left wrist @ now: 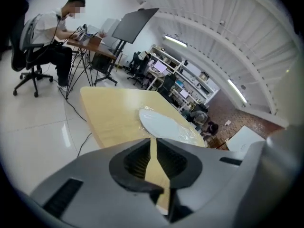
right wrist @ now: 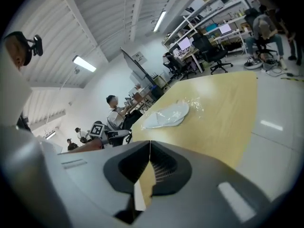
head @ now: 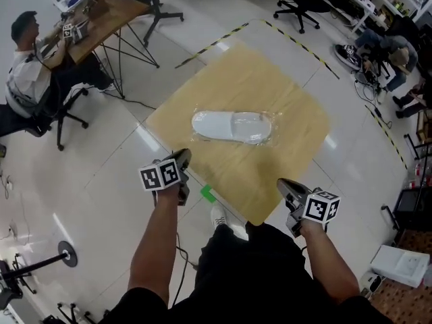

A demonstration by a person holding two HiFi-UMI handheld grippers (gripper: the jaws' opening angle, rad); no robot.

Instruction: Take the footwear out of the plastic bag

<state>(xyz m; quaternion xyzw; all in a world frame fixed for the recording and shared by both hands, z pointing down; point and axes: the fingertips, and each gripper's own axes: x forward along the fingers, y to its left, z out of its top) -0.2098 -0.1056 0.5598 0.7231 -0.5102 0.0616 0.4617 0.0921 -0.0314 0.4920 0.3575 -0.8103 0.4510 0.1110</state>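
White slipper [head: 233, 125], clear bag [head: 264, 138], pale wood-grain desk [head: 283, 86]. Green tape [head: 208, 194] at its near edge. Far yellow-black striped tape [head: 297, 42] on glossy grey floor [head: 101, 154]. Grey left gripper [head: 182, 156] and right gripper [head: 283, 183] bear black-and-white square-patterned cubes.

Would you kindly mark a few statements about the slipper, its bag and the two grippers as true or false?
1. The slipper lies inside the plastic bag on the table. True.
2. The right gripper grips the plastic bag. False: its jaws are shut on nothing, clear of the bag.
3. The left gripper holds nothing, its jaws slightly apart. True.
4. The slipper is black. False: it is white.
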